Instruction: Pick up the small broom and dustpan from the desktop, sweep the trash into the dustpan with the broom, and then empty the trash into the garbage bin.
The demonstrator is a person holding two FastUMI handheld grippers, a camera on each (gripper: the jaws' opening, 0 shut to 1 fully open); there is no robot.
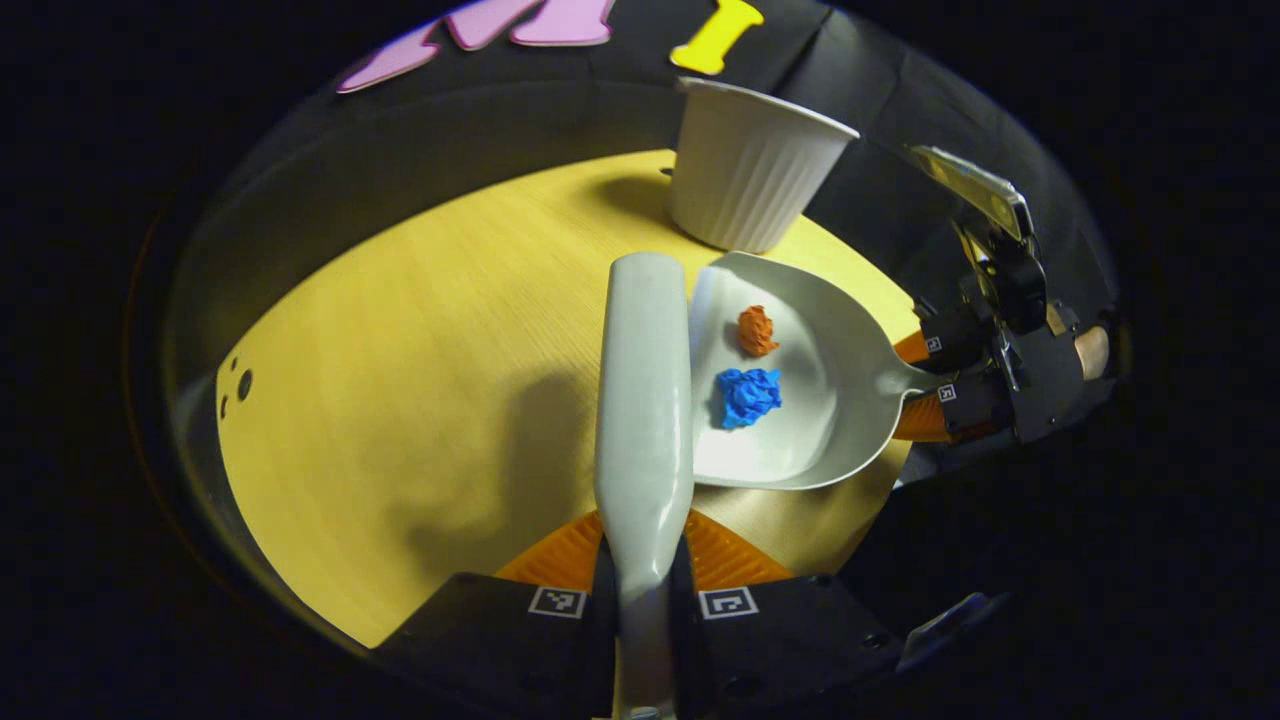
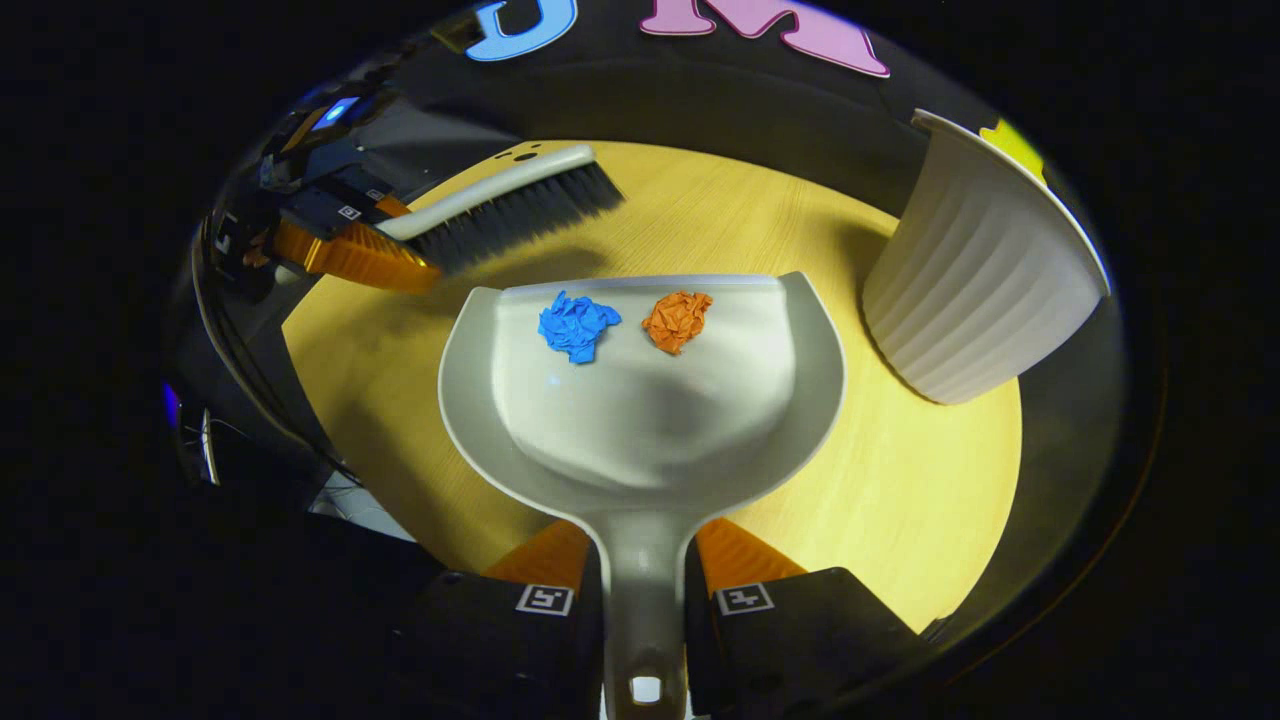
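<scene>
Between your right gripper's (image 2: 645,585) fingers the dustpan (image 2: 640,400) handle is pinched, its long axis running straight ahead. Both paper wads, blue (image 2: 578,325) and orange (image 2: 677,320), sit near the pan's front lip. Beyond and to the right stands the white garbage bin (image 2: 975,290), close beside the pan, so your right hand is nearer. Your left gripper (image 1: 645,585) clamps the broom (image 1: 645,400); its bristles show from the right gripper view. Whether the pan is lifted off the desktop (image 1: 420,340) is hard to judge.
</scene>
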